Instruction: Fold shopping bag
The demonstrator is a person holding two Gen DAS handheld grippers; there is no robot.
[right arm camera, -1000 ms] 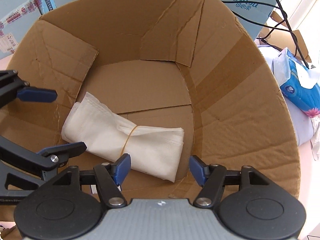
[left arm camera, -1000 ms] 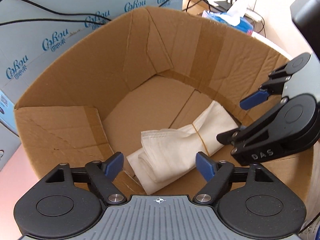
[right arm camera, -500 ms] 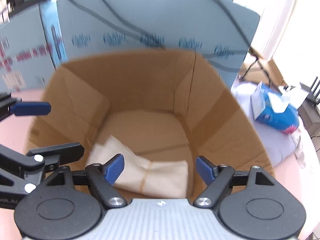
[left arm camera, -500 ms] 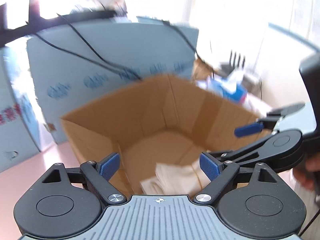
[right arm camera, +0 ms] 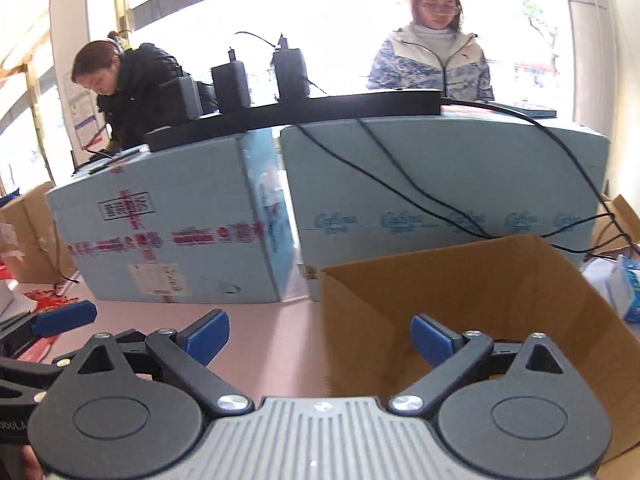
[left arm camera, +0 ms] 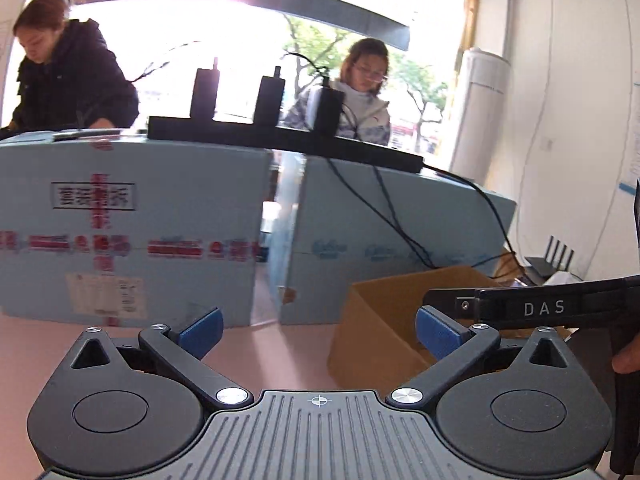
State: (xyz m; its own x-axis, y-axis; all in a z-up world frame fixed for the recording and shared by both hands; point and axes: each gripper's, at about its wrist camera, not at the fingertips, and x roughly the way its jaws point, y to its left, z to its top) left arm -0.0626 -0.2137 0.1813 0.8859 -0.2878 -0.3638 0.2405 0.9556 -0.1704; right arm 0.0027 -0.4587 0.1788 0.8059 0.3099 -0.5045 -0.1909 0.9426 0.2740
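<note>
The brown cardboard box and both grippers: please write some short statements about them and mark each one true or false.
1. The brown cardboard box stands on a pink table. True.
2. The right gripper holds a white bag. False: it is opening, with nothing between the fingers.
3. The left gripper is shut. False: it is opening and empty.
4. Black cables hang over the light blue cartons behind the box. True.

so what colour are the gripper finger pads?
Blue pads, black linkages; clearest in the right wrist view.
</note>
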